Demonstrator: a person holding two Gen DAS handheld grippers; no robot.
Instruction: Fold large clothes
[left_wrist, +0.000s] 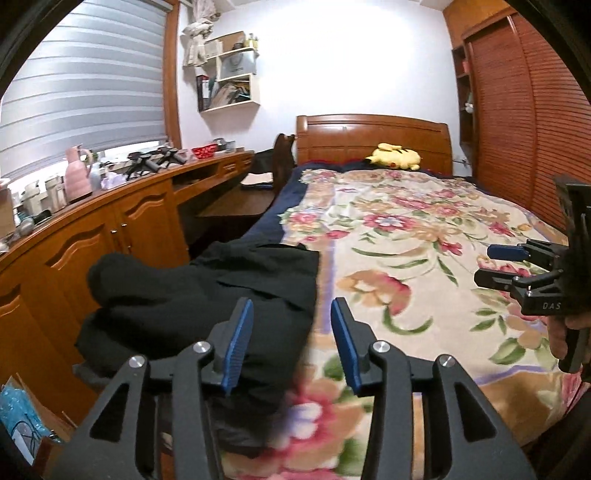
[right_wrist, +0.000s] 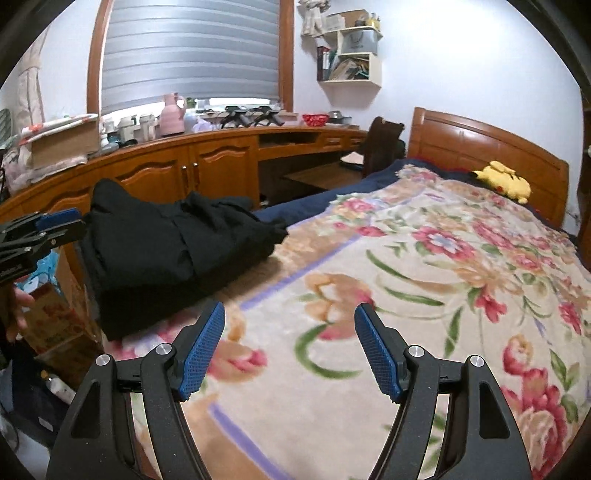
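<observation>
A black garment (right_wrist: 173, 251) lies folded into a thick, rumpled stack at the near-left edge of a bed, on a floral blanket (right_wrist: 424, 280) that covers most of the mattress. In the left wrist view the same stack (left_wrist: 207, 295) sits just beyond and to the left of the left gripper (left_wrist: 291, 343), whose 2 blue-padded fingers are spread apart with nothing between them; they hang above the blanket beside the garment's right edge. The right gripper (right_wrist: 290, 347) also hangs over the blanket, to the right of the garment and apart from it, its jaws spread wide and empty. Each gripper shows at the edge of the other's view, held by a hand.

At the far end, a yellow plush toy (right_wrist: 504, 181) rests against the wooden headboard (right_wrist: 480, 140). Along the left wall runs a wooden cabinet (right_wrist: 207, 166) with a cluttered top, including a pink jug (right_wrist: 173, 112), below a window blind (right_wrist: 188, 51). White wall shelves (right_wrist: 351, 51) hang in the far corner.
</observation>
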